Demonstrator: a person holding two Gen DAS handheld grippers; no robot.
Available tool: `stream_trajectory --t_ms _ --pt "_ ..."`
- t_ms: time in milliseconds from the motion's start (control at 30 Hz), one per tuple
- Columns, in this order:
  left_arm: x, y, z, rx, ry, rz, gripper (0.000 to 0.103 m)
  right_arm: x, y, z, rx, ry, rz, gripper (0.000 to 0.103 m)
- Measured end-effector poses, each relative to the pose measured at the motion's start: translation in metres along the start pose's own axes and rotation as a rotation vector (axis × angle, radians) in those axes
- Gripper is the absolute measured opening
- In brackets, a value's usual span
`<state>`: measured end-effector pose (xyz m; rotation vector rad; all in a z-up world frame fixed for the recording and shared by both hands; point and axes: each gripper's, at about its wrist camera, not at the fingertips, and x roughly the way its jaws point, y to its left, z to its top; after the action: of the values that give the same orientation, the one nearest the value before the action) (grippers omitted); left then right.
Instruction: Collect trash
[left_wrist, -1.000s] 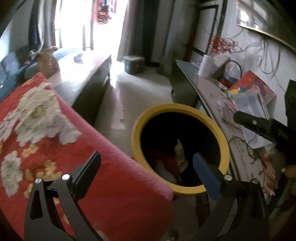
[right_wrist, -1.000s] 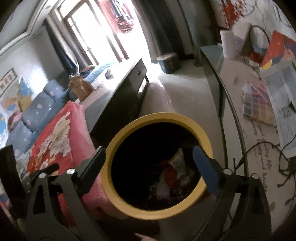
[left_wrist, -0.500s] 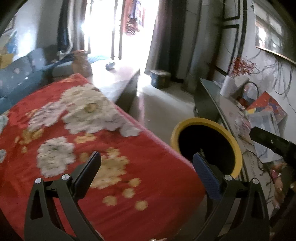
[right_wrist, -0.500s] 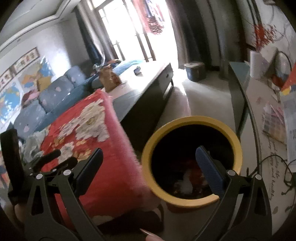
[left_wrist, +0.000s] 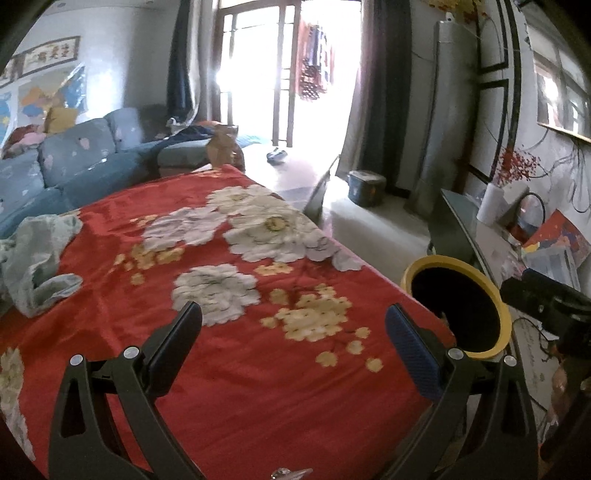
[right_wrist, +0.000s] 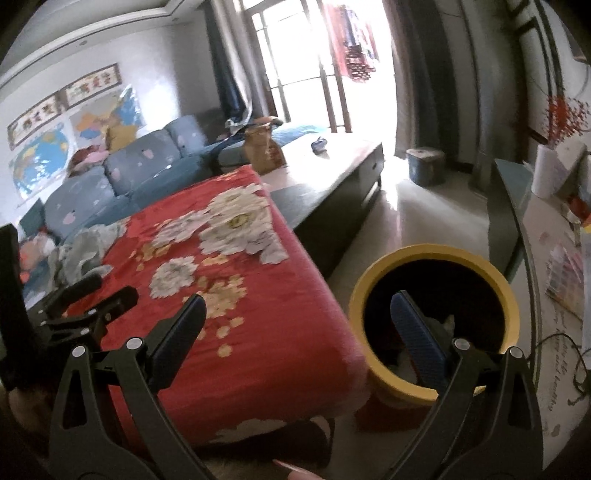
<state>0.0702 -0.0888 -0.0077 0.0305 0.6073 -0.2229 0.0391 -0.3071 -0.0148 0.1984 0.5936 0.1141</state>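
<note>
A yellow-rimmed trash bin (left_wrist: 495, 306) stands on the floor right of a table covered with a red flowered cloth (left_wrist: 240, 350); it also shows in the right wrist view (right_wrist: 360, 295), with pale trash (right_wrist: 443, 323) dimly visible inside. My left gripper (left_wrist: 293, 326) is open and empty above the red cloth. My right gripper (right_wrist: 297, 314) is open and empty, over the cloth's edge beside the bin. The right gripper shows at the right edge of the left wrist view (left_wrist: 546, 302). The left gripper shows at the left of the right wrist view (right_wrist: 85, 302).
A crumpled grey-green cloth (left_wrist: 37, 254) lies at the table's left edge. A blue sofa (left_wrist: 74, 162) stands behind. A long low dark table (right_wrist: 332, 177) runs toward the bright doorway. A glass desk (right_wrist: 546, 258) with papers and cables is right of the bin.
Both grippers have pulled back from over the bin and swung left and up. The red cloth now fills most of both views. Both stay open.
</note>
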Motion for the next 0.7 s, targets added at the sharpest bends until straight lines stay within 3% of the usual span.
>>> stream_trajectory --t_ms 200,367,700 --pt "-0.015 0.016 -0.005 -0.021 -0.022 0.033 0.097 -0.003 0.026 -0.007 -0.063 -0.011 0.034 0.092" --pt "-0.028 0.025 -0.010 -0.039 -0.056 0.055 0.097 -0.012 0.044 -0.013 -0.105 -0.078 0.052 0.092" --pt "-0.058 0.022 -0.019 -0.032 -0.190 0.078 0.097 -0.042 0.060 -0.021 -0.154 -0.353 -0.046 0.092"
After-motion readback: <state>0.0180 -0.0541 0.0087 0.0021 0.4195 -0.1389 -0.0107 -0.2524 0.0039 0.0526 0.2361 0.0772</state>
